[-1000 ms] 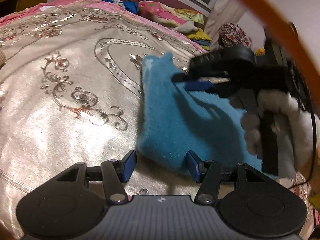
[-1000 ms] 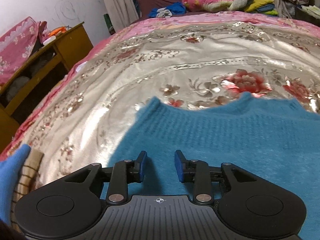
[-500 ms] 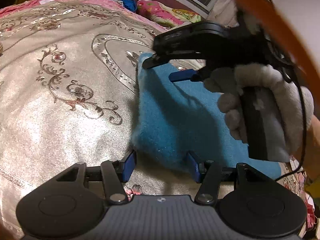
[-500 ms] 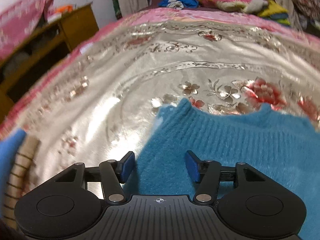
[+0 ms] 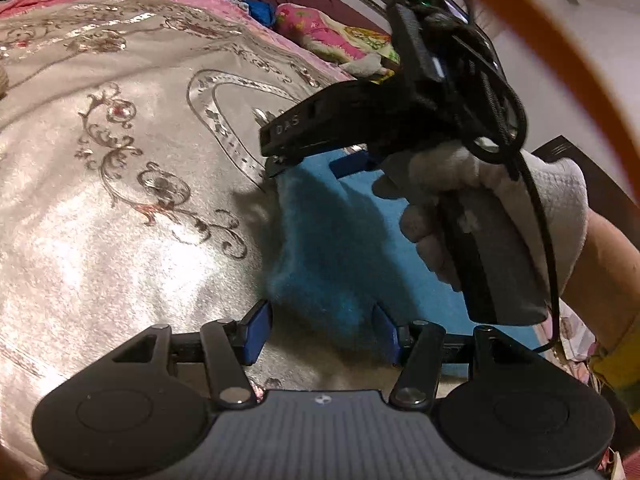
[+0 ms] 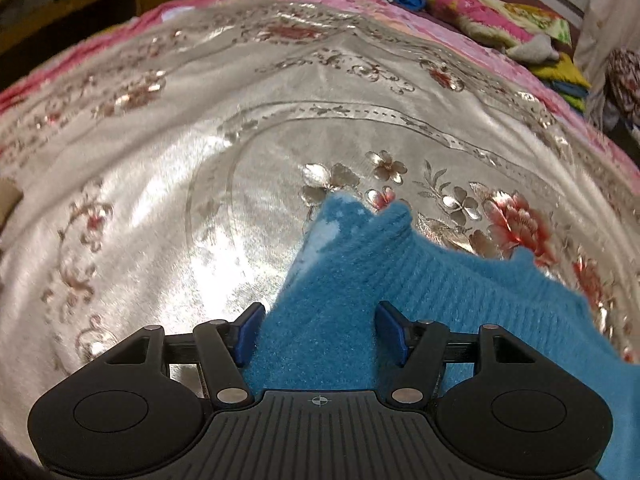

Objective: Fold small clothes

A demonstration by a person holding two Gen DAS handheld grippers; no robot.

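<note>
Both tools stood wide: my left tool (image 5: 322, 330) and right tool (image 6: 320, 330) each straddled an edge of the blue knit sweater (image 6: 360, 280) lying mid-bed, gripping nothing. Closing shallow, I judged, would pinch one fuzzy layer and spoil the fold.

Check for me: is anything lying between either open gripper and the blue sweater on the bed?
Nothing visible is. The left gripper already straddles the near corner of the blue sweater, jaws open. The right gripper also has the sweater between its open jaws. Around it only the bedspread shows.
</note>
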